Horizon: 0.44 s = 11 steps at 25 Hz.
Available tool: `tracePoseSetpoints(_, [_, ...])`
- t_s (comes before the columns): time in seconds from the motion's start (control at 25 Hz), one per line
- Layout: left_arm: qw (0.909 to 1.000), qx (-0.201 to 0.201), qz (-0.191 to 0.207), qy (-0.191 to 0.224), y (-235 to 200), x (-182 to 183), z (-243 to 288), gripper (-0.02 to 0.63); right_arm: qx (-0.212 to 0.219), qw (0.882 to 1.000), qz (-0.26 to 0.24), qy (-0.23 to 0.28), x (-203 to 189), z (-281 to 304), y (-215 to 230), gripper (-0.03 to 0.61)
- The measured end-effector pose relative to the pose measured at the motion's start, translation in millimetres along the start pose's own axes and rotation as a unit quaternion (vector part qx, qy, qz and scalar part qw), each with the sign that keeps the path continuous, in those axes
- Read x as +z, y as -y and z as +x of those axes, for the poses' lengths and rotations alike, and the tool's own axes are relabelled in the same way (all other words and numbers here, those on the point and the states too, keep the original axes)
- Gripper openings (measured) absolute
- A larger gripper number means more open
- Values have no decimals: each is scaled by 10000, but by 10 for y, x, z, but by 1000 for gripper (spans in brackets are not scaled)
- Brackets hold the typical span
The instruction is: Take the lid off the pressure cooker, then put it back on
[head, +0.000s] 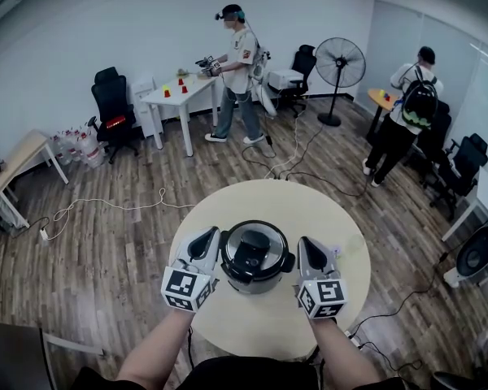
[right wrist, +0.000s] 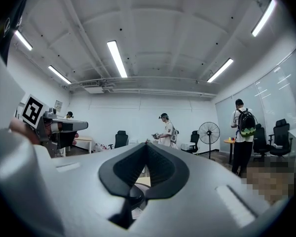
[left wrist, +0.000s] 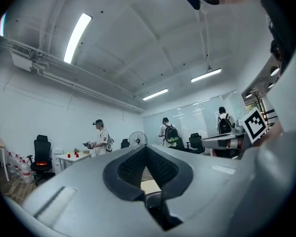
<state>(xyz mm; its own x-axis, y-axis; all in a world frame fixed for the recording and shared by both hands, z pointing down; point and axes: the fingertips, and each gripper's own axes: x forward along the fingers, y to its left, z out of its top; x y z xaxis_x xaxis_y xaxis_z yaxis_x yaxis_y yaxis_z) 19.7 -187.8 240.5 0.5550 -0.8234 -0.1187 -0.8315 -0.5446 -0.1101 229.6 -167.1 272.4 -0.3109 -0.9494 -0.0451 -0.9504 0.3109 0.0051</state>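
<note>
A steel pressure cooker [head: 257, 279] stands in the middle of the round cream table [head: 252, 201]. Its lid [head: 270, 240], with a black handle across the top, sits on the pot. My left gripper [head: 213, 233] lies close along the cooker's left side and my right gripper [head: 302, 242] along its right side; I cannot tell whether either touches it. Both are shut with nothing between the fingers. In the left gripper view the jaws [left wrist: 145, 147] meet at the tips and point level across the room. In the right gripper view the tips [right wrist: 147, 144] also meet, with a dark part of the cooker [right wrist: 130, 194] showing below them.
A person with grippers stands at a white desk [head: 179, 96] at the back of the room, and another with a backpack [head: 420, 102] at the right. A standing fan [head: 340, 63], office chairs and loose cables [head: 114, 205] are on the wooden floor around the table.
</note>
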Motion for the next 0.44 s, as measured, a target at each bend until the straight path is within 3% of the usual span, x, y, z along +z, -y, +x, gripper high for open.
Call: tracePoseSetpoints(0.44, [9999,-24,-79,-109,-99,-97,45,0,-101,9999,-3,-140,-67,88,25,6])
